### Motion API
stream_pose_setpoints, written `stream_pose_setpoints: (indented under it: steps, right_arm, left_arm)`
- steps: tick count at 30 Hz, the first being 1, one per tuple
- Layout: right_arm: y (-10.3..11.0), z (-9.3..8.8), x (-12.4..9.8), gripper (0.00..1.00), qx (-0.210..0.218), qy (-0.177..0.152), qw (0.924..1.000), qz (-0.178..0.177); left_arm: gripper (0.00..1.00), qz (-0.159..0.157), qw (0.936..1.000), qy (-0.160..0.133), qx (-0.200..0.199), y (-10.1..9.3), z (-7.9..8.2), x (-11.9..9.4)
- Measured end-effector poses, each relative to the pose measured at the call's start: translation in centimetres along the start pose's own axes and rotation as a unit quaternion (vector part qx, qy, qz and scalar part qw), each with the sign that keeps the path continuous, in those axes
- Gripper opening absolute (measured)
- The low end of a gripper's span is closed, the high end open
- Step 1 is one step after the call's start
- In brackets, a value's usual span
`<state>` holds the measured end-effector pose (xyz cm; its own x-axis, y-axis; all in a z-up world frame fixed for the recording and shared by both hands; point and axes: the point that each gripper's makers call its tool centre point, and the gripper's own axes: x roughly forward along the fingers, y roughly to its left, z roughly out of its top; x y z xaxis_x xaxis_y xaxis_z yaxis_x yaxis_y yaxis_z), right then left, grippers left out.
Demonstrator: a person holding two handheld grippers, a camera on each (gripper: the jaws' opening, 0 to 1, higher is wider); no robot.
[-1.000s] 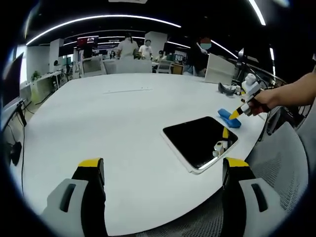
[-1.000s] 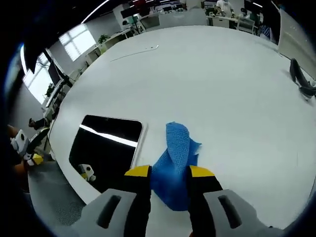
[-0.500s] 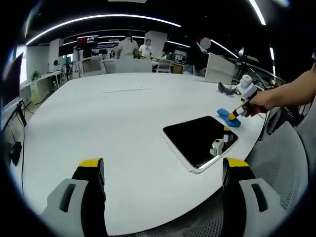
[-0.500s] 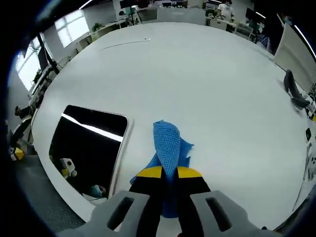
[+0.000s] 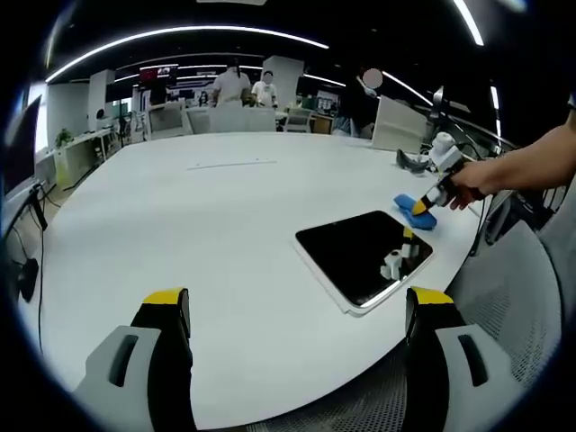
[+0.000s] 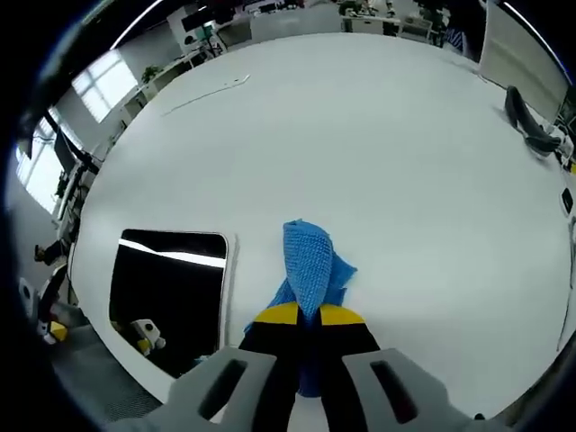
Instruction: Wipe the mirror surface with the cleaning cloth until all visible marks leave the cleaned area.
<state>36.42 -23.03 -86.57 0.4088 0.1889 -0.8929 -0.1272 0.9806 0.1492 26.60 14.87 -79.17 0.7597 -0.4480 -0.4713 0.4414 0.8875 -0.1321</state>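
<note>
The right gripper (image 6: 306,315) has closed on the cloth (image 6: 310,265) beside the mirror (image 6: 169,292), so wiping can begin. The left gripper (image 5: 292,310) hovers with jaws apart, well short of the mirror.

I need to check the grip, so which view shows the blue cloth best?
The right gripper view: the blue cloth sits close, pinched between that gripper's jaws. The left gripper view shows it small and distant beside the mirror.

One white round worktop (image 5: 180,225), one dark rectangular mirror (image 5: 360,254) near its right edge, one blue cleaning cloth (image 6: 310,261) just beside the mirror, two tongs, left (image 5: 297,310) and right (image 6: 303,313), one dark object (image 6: 526,117) far right
</note>
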Motion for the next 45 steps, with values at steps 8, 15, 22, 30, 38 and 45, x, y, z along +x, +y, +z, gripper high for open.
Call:
stream_pose_setpoints:
  steps: [8,15,22,30,38,45]
  right_arm:
    - [2.4,2.9,-1.4,0.00,0.021,-0.009,0.9988,0.043]
    - [5.9,4.6,-1.2,0.00,0.023,-0.007,0.9962,0.084]
    - [7.3,4.3,1.5,0.00,0.000,0.018,0.9972,0.072]
    - [8.8,3.2,2.7,0.00,-0.013,0.033,0.9973,0.064]
    - [8.5,2.9,3.3,0.00,-0.015,0.036,0.9983,0.044]
    - [9.9,2.9,3.3,0.00,-0.016,0.037,0.9979,0.050]
  left_arm:
    - [0.99,0.000,1.0000,0.000,0.001,0.1,-0.1,0.0]
    - [0.99,0.000,1.0000,0.006,0.004,0.0,-0.3,0.0]
    - [0.99,0.000,0.9999,0.010,0.007,0.0,-0.4,0.1]
    - [0.99,0.000,0.9999,0.013,0.009,0.0,-0.4,0.1]
    - [0.99,-0.003,0.9999,0.013,0.010,-0.2,-0.4,0.1]
    - [0.99,-0.006,0.9998,0.015,0.010,-0.2,-0.5,0.1]
